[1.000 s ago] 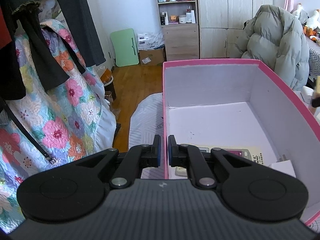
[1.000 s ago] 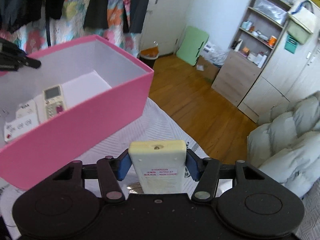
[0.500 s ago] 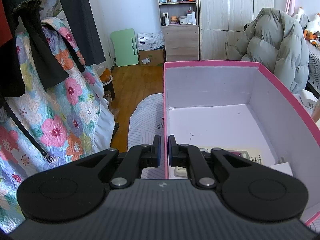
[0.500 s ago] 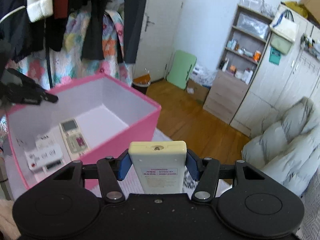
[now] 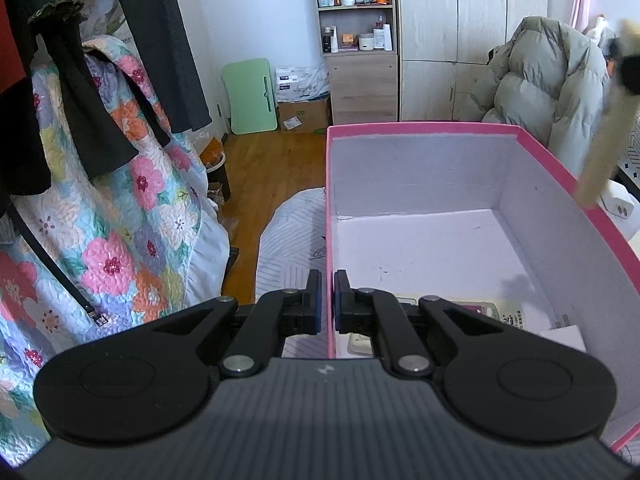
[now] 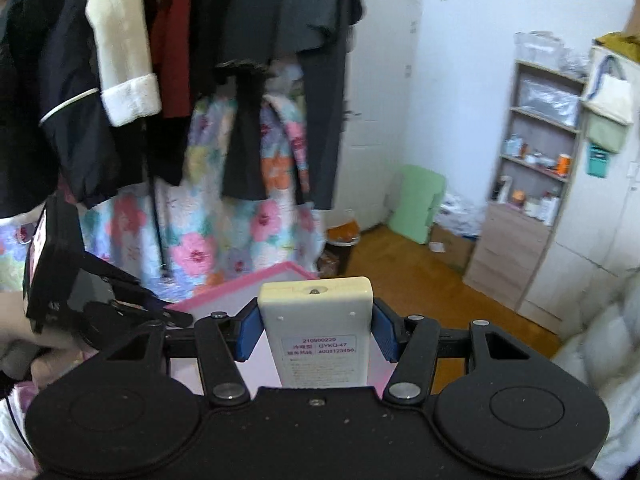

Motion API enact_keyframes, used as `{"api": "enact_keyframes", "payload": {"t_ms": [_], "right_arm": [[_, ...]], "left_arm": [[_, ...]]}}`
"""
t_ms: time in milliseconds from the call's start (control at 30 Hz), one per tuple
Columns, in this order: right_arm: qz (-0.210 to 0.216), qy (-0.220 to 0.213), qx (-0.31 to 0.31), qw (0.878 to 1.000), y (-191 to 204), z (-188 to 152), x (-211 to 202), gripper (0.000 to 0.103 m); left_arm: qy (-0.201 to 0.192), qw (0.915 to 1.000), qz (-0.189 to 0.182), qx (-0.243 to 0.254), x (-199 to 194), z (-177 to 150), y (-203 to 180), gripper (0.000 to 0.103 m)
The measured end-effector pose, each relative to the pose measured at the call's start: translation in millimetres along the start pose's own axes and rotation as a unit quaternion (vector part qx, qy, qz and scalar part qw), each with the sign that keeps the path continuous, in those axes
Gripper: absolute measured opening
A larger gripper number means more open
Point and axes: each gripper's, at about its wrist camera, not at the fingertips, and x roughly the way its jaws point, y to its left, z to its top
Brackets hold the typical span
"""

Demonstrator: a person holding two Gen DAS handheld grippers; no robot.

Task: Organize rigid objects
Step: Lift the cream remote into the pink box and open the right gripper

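**Remote clamped in right tongs above pink box; left tongs pinching box wall**

Right tongs (image 6: 316,332) clamped on a cream remote control (image 6: 318,338), blue pads (image 6: 245,336) pressed against both long sides, back label facing up, emitter end pointing away from the camera. Held up in the air over the pink box (image 6: 248,284), of which only one corner shows past the remote's tip in the right wrist view. Seen from the left wrist view as a blurred cream bar (image 5: 600,152) slanting down at the far right, lower end close over the box's right rim.

Left tongs (image 5: 327,300) drawn together on the left wall of the pink box (image 5: 420,126), one finger outside, the other inside, thin cardboard nipped between them. Same tongs visible in the right wrist view (image 6: 120,304) at the left edge, gripped by a person's hand (image 6: 32,344).

Inside the box, lying flat on the white floor near the left tongs: another remote (image 5: 492,314) with coloured buttons, a cream item (image 5: 360,344) partly hidden behind the inner finger, and a white block (image 5: 564,338) against the right wall. Rest of the box floor bare.

Box resting on a bed with a striped cover (image 5: 292,240). Floral quilt (image 5: 120,220) and dark clothes (image 6: 248,60) hanging to the left; wooden floor (image 5: 276,168), shelf unit (image 5: 356,20), and grey puffer jacket (image 5: 548,88) beyond.
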Motion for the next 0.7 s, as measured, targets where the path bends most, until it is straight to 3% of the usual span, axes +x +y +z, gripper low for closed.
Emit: {"api": "enact_keyframes", "payload": {"t_ms": [133,400,567,700], "right_arm": [[0.031,0.029,0.019,0.999,7,2,50,0.061],[0.031,0.084,0.083,0.993,10,3,143,0.061],[0.045,0.133,0.096,0.985,16,-7,160,0.061],[0.06,0.157,0.076,0.983,25,-17,143,0.061]], "left_arm": [[-0.005,1.0,-0.003,-0.002,-1,-1,1,0.005],[-0.012,0.9999,-0.003,0.0,-2,-2,0,0.004],[-0.016,0.9998,-0.009,-0.007,-4,-3,1,0.004],[-0.019,0.9997,-0.014,-0.01,-5,-4,3,0.003]]}}
